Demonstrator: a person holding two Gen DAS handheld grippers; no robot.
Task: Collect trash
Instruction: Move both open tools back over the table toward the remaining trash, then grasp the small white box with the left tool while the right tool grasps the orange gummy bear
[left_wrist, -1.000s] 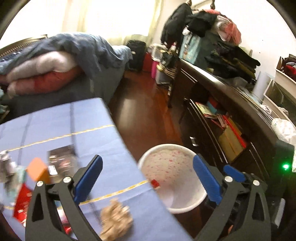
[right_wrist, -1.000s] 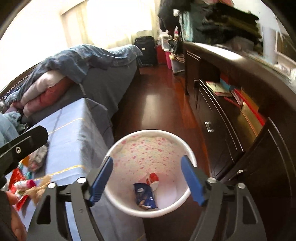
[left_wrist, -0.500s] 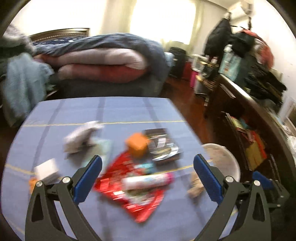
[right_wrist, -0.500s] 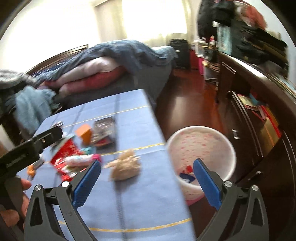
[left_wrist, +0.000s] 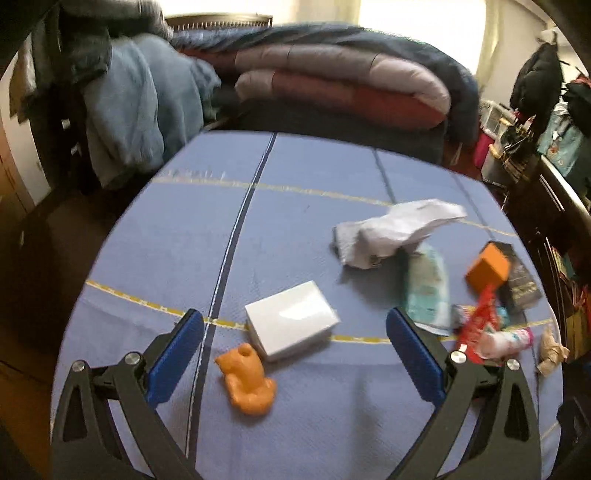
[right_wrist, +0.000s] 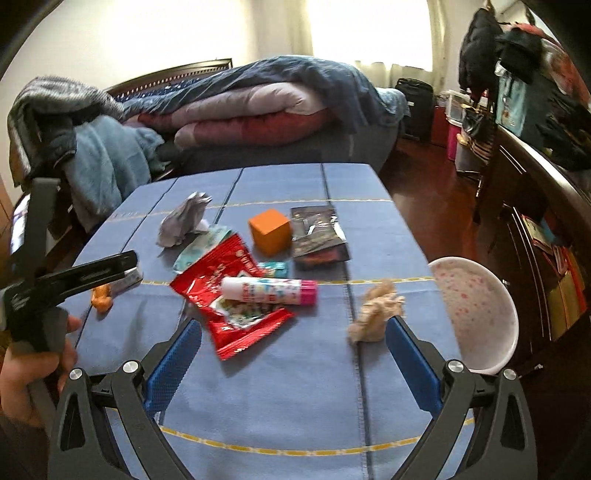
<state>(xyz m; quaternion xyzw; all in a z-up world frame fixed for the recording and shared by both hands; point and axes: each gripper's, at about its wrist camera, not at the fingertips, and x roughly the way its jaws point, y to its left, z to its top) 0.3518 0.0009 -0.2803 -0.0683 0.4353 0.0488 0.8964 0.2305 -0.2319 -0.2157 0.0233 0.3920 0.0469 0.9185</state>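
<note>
Trash lies on the blue tablecloth (right_wrist: 295, 398). In the right wrist view: a red wrapper (right_wrist: 229, 295) under a white-and-pink tube (right_wrist: 269, 290), a crumpled brown paper (right_wrist: 376, 312), a crumpled white paper (right_wrist: 184, 218), an orange cube (right_wrist: 268, 231), a dark packet (right_wrist: 317, 232). The white pink-speckled bin (right_wrist: 476, 310) stands off the table's right edge. My right gripper (right_wrist: 291, 362) is open and empty above the near table. My left gripper (left_wrist: 293, 354) is open and empty over a white box (left_wrist: 291, 325) and an orange lump (left_wrist: 247, 380).
A bed with folded quilts (right_wrist: 258, 107) stands behind the table. A dark sideboard (right_wrist: 546, 206) with clothes runs along the right. Blue blankets (left_wrist: 140, 110) hang at the far left. Wooden floor (right_wrist: 424, 177) lies between table and sideboard.
Both grippers swung left, from over the bin to over the table. The left one now faces the white box and orange lump; the right one faces the red wrapper pile.
</note>
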